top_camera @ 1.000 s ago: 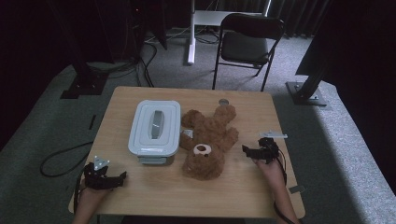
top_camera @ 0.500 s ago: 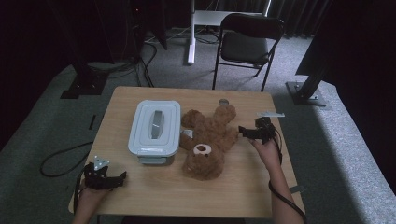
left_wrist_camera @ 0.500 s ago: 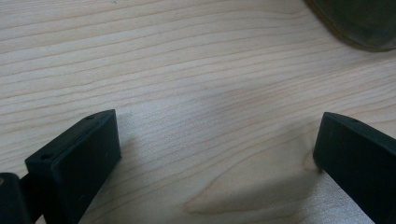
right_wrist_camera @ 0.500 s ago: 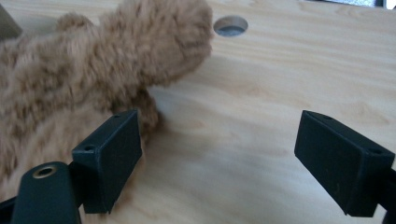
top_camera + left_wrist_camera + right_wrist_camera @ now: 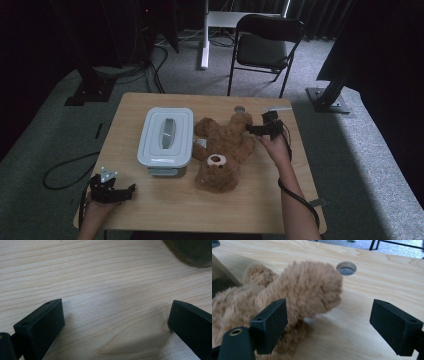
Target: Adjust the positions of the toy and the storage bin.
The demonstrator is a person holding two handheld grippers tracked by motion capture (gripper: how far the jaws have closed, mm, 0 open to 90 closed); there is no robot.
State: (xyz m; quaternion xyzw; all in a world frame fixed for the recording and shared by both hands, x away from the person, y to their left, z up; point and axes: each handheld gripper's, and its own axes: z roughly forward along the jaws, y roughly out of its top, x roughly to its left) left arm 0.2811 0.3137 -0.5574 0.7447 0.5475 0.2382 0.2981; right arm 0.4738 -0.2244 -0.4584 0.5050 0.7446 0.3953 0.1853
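A brown teddy bear point(image 5: 222, 152) lies on its back in the middle of the wooden table point(image 5: 165, 205), head toward the person. Its raised fuzzy leg point(image 5: 312, 290) reaches between the wide-apart jaws of my right gripper point(image 5: 251, 129), which is open beside the bear's far right leg and not closed on it. A grey lidded plastic box point(image 5: 166, 140) stands just left of the bear. Near the table's front left corner, my left gripper point(image 5: 127, 191) rests open over bare wood point(image 5: 112, 290), holding nothing.
A round cable hole point(image 5: 346, 268) is cut in the table just beyond the bear's leg. A black folding chair point(image 5: 267, 47) stands behind the table. Black stands and cables lie on the grey carpet around it.
My right gripper has moved away from the person and leftward, from the table's right side up to the bear's far leg. The left gripper has stayed put.
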